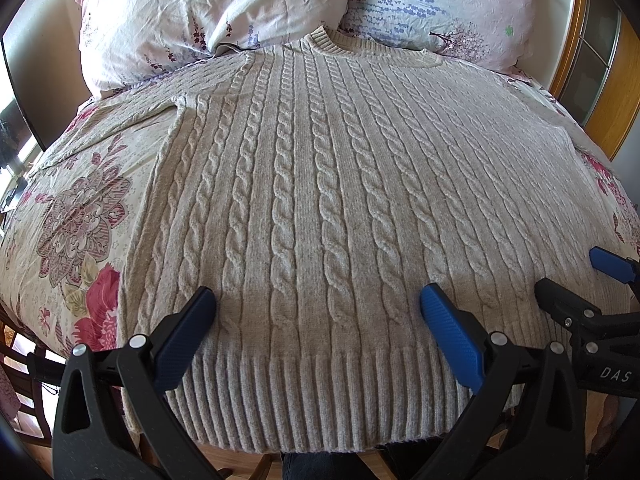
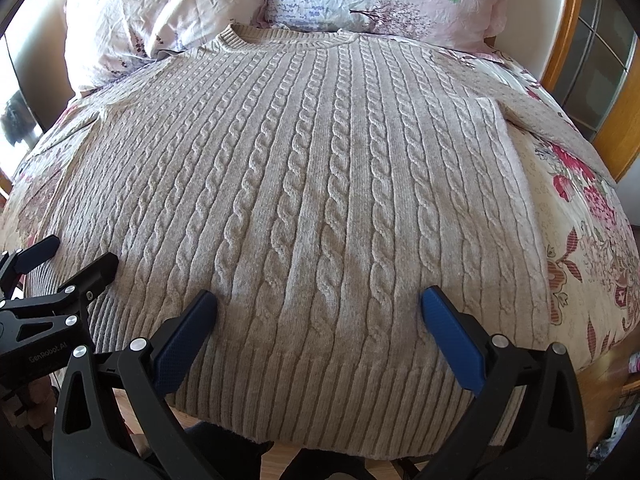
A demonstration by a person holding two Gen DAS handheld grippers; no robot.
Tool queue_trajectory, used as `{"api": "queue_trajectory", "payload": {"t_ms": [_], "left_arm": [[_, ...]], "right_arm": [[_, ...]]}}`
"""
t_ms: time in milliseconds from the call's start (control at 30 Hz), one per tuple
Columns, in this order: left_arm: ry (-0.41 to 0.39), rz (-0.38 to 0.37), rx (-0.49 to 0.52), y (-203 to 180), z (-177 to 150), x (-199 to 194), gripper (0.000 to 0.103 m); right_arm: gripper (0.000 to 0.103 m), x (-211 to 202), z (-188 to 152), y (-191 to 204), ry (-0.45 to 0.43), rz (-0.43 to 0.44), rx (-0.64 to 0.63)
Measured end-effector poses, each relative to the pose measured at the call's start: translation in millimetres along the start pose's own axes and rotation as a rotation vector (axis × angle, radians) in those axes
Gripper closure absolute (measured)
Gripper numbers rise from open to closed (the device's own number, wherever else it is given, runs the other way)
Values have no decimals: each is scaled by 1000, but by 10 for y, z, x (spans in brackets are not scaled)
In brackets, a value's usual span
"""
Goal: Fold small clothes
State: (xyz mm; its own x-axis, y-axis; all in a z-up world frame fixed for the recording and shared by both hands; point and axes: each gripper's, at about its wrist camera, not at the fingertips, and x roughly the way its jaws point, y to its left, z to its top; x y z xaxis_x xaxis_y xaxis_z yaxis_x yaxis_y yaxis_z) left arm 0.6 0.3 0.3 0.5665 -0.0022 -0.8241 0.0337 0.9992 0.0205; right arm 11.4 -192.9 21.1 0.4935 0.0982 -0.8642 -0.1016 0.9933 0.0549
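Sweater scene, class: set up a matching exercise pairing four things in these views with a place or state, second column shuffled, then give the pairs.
Column one:
1. sweater
2. pillows
3. left gripper
4. right gripper

Column two:
A. open, over the hem's right part
B. propped at the head of the bed
C. spread flat, collar far away
D. open, over the hem's left part

Pairs: 1-C, 2-B, 3-D, 4-A
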Motion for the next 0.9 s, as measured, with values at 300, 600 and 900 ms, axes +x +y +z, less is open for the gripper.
{"api": "queue_trajectory", "payload": {"t_ms": [300,600,900], "left_arm": [[11,-8,12,19,81,37,2],[-4,-1,-28,73,251,54,2],[-85,-37,-51,298,581,-81,2]], "right_arm": [[1,-162,375,-913,-103,64,244],[8,9,729,-2263,-107,83,615],[20,258,899,-2877,-101,111,875]]}}
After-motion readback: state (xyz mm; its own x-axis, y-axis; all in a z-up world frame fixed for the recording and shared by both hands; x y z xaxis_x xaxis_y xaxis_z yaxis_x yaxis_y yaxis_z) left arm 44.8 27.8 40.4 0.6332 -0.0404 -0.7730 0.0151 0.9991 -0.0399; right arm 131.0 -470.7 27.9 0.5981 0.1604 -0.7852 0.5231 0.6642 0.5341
